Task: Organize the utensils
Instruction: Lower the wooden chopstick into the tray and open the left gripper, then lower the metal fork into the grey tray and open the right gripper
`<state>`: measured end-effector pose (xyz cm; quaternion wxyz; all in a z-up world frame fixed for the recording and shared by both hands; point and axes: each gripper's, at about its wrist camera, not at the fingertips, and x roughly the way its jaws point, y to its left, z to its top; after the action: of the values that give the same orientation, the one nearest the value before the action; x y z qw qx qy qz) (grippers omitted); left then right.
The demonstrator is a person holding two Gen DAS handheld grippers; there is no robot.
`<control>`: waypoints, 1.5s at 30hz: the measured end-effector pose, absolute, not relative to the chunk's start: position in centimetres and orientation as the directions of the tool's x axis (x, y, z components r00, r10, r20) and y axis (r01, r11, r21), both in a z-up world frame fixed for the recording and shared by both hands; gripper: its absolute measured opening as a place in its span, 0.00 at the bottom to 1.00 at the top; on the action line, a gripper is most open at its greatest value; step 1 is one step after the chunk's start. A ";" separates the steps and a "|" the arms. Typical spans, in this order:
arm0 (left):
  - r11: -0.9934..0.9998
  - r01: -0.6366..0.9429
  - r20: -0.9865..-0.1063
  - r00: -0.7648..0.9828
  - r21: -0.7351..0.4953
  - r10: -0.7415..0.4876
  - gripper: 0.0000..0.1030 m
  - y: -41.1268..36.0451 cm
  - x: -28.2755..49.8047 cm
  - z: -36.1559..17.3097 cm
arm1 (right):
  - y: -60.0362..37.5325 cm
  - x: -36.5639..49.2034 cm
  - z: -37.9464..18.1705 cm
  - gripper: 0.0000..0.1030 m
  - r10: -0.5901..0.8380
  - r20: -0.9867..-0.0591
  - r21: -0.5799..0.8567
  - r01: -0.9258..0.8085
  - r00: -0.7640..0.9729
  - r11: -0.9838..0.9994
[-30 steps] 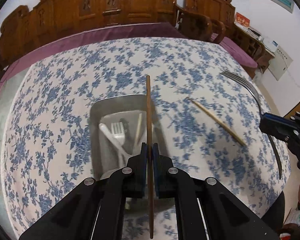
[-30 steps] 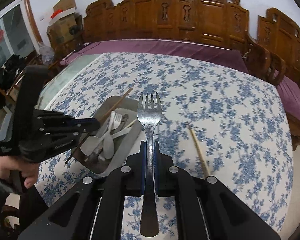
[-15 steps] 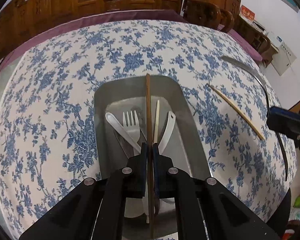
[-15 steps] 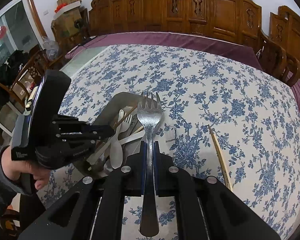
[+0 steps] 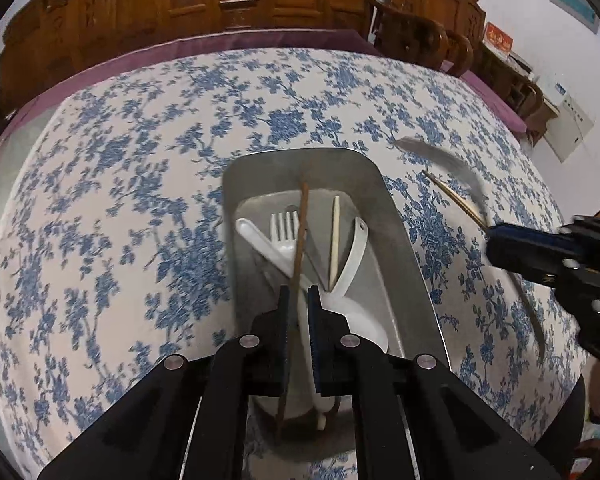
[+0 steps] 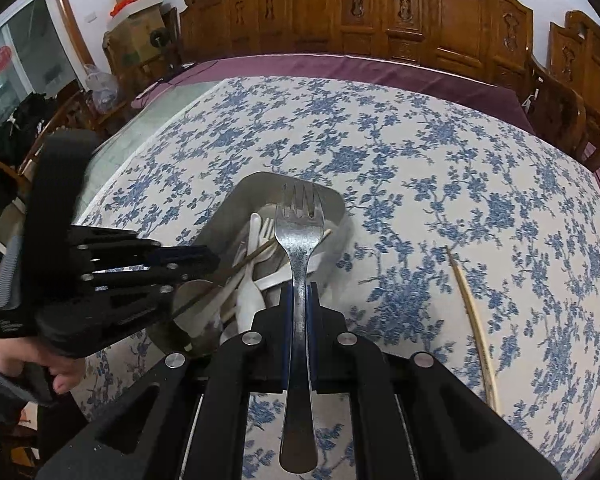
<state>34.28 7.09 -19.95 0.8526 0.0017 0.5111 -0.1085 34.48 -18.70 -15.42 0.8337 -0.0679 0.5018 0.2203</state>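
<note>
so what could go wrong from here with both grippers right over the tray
1. The left gripper has opened around the dark chopstick, which leans over the metal tray; it may tip out over the near rim.
2. The right gripper brings the metal fork in close beside it; they might collide.
3. The pale chopstick on the tablecloth could be forgotten.

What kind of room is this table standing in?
Most likely a dining room in a home. A big table under a blue floral tablecloth is ringed by carved wooden chairs, a metal tray of cutlery sits on it, and cardboard boxes are stacked in a corner.
</note>
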 end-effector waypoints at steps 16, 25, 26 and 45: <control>0.990 0.107 -0.824 0.550 -0.095 -0.138 0.14 13.0 29.4 -16.5 | -15.1 37.0 -18.7 0.08 0.280 -0.875 0.079 -0.454 0.394 0.887; 0.992 0.077 -0.813 0.567 -0.101 -0.127 0.14 14.5 28.5 -15.9 | -14.3 38.1 -20.7 0.08 0.248 -0.889 0.048 -0.459 0.386 0.887; 0.992 0.075 -0.813 0.569 -0.102 -0.127 0.14 14.6 28.4 -15.9 | -14.3 38.3 -20.8 0.08 0.243 -0.890 0.045 -0.455 0.385 0.889; 0.994 0.060 -0.804 0.585 -0.093 -0.111 0.14 14.2 27.4 -14.8 | -15.5 37.4 -21.0 0.08 0.285 -0.890 0.093 -0.472 0.356 0.877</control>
<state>27.38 14.18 -14.82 0.8897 -0.0280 0.4531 -0.0479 37.42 -15.47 -21.03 0.8185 -0.0898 0.5182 0.2312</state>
